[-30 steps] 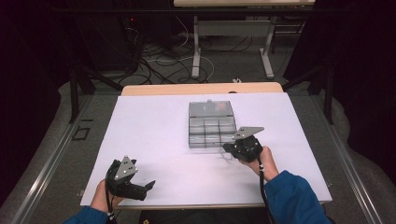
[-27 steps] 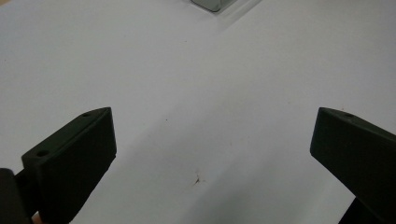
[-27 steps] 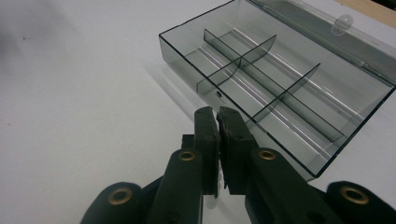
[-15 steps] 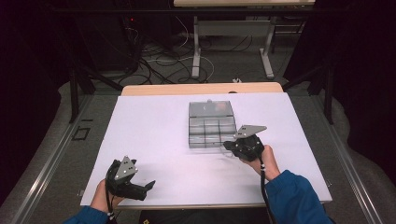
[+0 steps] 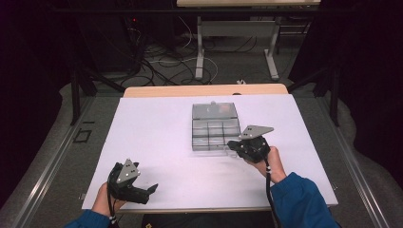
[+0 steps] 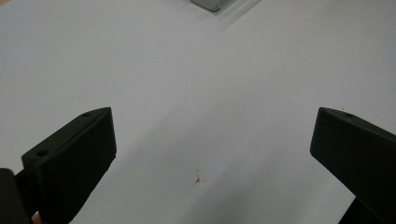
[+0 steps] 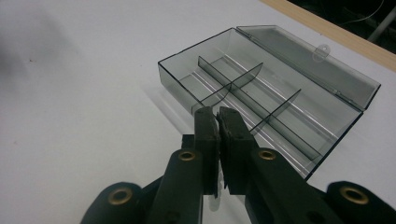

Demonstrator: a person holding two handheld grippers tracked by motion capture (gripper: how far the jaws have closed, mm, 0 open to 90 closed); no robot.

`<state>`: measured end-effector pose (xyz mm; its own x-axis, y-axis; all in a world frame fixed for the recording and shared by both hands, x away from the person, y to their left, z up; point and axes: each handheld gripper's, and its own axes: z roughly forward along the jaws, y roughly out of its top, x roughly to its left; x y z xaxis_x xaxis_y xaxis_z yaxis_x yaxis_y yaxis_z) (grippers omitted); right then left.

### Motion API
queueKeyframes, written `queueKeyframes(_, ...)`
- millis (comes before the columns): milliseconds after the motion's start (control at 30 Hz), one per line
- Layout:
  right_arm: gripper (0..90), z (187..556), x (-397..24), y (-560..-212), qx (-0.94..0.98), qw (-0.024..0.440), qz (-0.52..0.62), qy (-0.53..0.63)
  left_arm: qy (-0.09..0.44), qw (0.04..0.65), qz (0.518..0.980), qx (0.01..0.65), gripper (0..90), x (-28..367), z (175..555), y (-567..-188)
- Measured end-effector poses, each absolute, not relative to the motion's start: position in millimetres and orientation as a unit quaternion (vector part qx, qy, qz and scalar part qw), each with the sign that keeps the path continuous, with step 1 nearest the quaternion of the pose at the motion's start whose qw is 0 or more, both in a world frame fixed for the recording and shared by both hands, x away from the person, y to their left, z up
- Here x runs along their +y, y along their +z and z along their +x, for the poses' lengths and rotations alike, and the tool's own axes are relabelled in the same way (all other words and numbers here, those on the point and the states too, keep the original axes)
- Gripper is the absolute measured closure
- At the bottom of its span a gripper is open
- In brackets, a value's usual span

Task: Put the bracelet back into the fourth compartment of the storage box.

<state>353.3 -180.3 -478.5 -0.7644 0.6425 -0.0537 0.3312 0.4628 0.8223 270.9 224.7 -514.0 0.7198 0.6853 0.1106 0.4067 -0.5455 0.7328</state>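
right gripper (image 7: 217, 113) has its two black jaws pressed together with nothing visible between them, tips hovering at the near front wall of a clear box (image 7: 275, 98). just beyond the tips, the box lies open on the white table (image 7: 70, 93), thin dividers splitting it into compartments, all of them bare. its lid (image 7: 308, 58) lies hinged back on the far side, away from the gripper. seen from the high view, this gripper (image 5: 234, 145) sits at the box's (image 5: 215, 126) near right corner. left gripper (image 5: 151, 189) rests well apart from the box, near the table's front edge, its jaws spread wide over bare table, gripping nothing.
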Motion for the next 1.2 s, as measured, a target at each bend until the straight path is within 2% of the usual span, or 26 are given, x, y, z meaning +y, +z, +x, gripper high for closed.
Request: queueKeyframes(1200, 86.8, 360.2, -168.1, -457.1, 0.818, 0.206, 0.279, 0.459, 0.196, 0.355, 0.857, 0.318, 0.2, 224.6, 271.3, -514.2)
